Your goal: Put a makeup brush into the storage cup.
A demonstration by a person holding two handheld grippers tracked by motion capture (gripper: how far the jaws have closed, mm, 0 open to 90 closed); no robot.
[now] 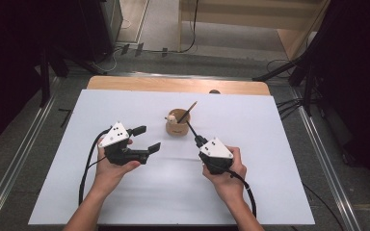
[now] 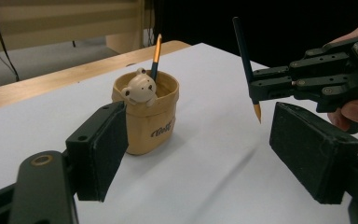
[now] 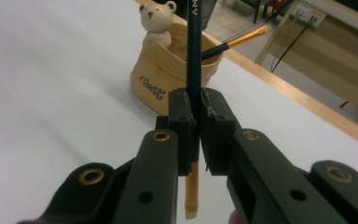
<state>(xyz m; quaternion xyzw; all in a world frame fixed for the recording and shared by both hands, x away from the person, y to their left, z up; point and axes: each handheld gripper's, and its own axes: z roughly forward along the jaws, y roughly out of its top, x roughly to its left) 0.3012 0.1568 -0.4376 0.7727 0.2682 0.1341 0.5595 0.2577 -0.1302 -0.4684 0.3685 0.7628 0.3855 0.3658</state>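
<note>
The right gripper (image 1: 198, 141), lower right of centre, was clamped on a dark pencil (image 1: 191, 129) slanting toward the cup (image 1: 176, 127); the left gripper (image 1: 146, 138) stood apart, empty.

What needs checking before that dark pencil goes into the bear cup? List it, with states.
1. Right hand-held gripper shut on the dark blue pencil with orange tip: ok.
2. Pencil over the tan bear-figure cup's mouth: not ok, it is beside the cup.
3. Cup upright on the white table sheet: ok.
4. Room in the cup beside the orange-ended pencil already inside: ok.
5. Left hand-held gripper open, holding nothing: ok.
</note>
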